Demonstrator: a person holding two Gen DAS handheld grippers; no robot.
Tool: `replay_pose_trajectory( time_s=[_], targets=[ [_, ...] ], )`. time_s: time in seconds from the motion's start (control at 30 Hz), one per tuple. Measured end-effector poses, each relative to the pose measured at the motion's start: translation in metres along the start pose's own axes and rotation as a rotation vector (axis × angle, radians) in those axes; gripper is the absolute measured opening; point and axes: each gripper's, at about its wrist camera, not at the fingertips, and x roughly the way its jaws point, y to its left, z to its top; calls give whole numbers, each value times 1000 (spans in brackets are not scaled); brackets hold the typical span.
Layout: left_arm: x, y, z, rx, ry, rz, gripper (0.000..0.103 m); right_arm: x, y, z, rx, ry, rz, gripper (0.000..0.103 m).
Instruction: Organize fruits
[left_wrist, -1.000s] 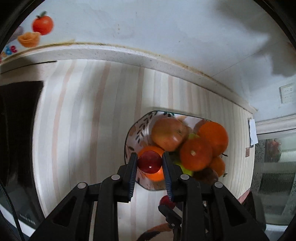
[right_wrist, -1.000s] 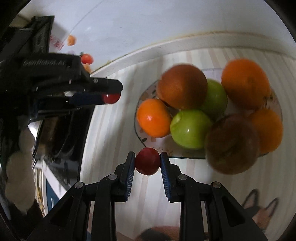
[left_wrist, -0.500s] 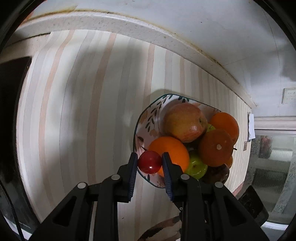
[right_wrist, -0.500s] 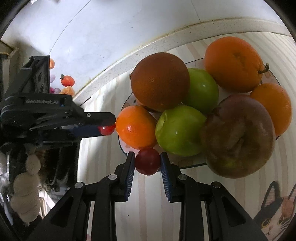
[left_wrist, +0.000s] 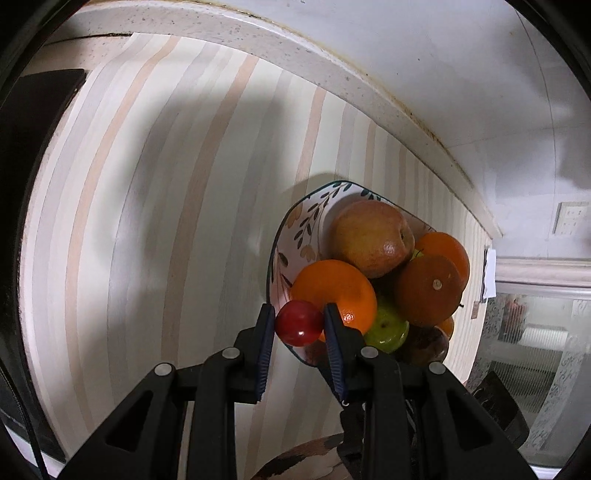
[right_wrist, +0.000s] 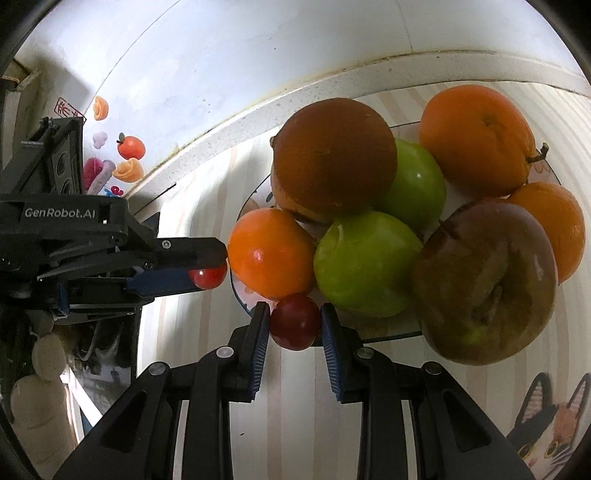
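Grippers, both lower vs a sec ago: your left gripper (left_wrist: 300, 322) is clamped on a small round red fruit (left_wrist: 298, 322), right gripper (right_wrist: 294, 325) on a darker one (right_wrist: 294, 322), now at the floral ceramic plate (left_wrist: 295, 236) rim w/ piled oranges & apples on the striped counter (left_wrist: 166, 221), so release looks next.

Dim indoor light; soft shadows on striped tabletop (left_wrist: 184, 221); fisheye bending, dark vignette at edges.
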Motion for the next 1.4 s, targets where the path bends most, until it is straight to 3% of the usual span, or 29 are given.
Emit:
replay_pose_trajectory(
  time_s=[0.4,0.57,0.77,0.93,1.0,1.07,1.23,1.3,1.4],
  targets=[
    [-3,5,-6,-41,-26,-2,27,13,1,8,34,42,4,33],
    [-2,12,-9,-78,-19,-22,31,12,3,9,38,51,39,51],
    [-2,14,-10,-92,-20,-24,31,12,11,9,24,50,48,60],
    [-5,12,-12,-90,-26,5,31,7,9,9,37,53,57,63],
    [-9,9,-15,-81,-36,34,31,1,9,9,47,53,66,67],
    [-18,5,-21,-64,-58,74,31,-8,9,9,55,46,73,79],
    [-38,-6,-42,-12,-117,183,31,-47,4,14,68,12,74,85],
    [-47,-14,-55,36,-154,238,38,-67,0,16,60,-8,32,93],
    [-60,-27,-74,104,-206,298,71,-100,-5,19,22,-34,-97,96]
  ],
)
